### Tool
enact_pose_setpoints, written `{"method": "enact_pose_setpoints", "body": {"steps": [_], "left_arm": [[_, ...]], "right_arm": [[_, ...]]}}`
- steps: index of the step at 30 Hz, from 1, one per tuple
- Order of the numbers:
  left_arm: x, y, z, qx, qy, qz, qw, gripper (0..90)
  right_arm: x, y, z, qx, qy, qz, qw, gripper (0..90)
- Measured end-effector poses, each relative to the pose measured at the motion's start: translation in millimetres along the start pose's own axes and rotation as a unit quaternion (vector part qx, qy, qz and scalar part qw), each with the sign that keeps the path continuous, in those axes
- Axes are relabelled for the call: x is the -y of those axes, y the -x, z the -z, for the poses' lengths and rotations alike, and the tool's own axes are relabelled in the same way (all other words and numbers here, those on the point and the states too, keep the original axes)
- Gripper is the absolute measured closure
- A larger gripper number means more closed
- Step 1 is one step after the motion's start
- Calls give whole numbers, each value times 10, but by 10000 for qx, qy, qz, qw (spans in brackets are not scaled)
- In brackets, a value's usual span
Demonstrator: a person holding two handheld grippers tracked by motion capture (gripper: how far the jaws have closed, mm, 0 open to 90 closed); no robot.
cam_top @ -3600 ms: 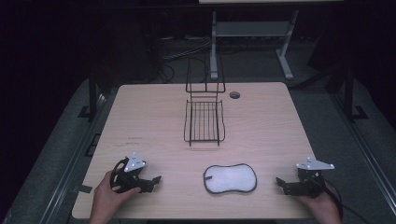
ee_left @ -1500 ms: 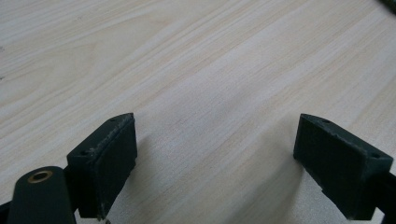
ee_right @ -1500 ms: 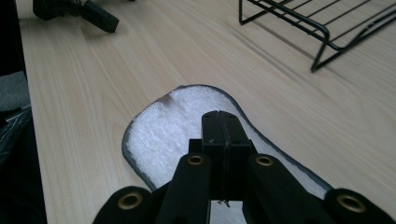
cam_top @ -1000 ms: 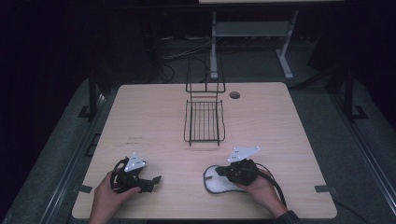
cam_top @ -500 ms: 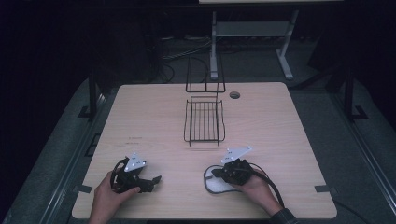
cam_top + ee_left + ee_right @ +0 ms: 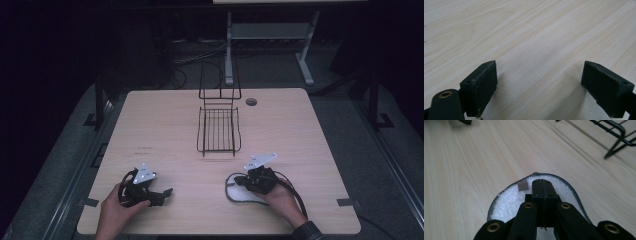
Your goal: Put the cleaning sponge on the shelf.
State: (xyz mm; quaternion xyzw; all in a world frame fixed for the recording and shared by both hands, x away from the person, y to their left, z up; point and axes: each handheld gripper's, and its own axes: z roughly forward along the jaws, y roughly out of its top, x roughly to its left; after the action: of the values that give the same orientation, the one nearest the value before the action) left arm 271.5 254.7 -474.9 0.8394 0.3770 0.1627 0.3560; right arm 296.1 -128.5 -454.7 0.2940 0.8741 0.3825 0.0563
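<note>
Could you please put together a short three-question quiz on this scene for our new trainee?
1. True or false: the left gripper has its jaws apart, with bare table between them.
2. What lies under the right gripper? A) white fleecy pad B) sponge C) plate
3. Which thing stands near the middle of the table, beyond both grippers?

Key:
1. True.
2. A: the white fleecy pad with a dark rim; the jaws are shut above it, and it is unclear whether they pinch it.
3. The black wire rack.
</note>
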Motion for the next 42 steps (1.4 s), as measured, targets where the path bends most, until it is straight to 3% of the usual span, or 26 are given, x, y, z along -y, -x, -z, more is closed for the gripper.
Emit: {"method": "enact_pose_setpoints", "body": {"steps": [17,32,42], "left_arm": [[0,1,0,0,1,5,10000,125],[0,0,0,0,1,1,10000,125],[0,0,0,0,1,1,10000,125]], "right_arm": [[126,341,180,415,49,-396,9983,899],[281,655,372,768,148,-856,9933,899],[305,666,504,731,316,-927,9925,889]]}}
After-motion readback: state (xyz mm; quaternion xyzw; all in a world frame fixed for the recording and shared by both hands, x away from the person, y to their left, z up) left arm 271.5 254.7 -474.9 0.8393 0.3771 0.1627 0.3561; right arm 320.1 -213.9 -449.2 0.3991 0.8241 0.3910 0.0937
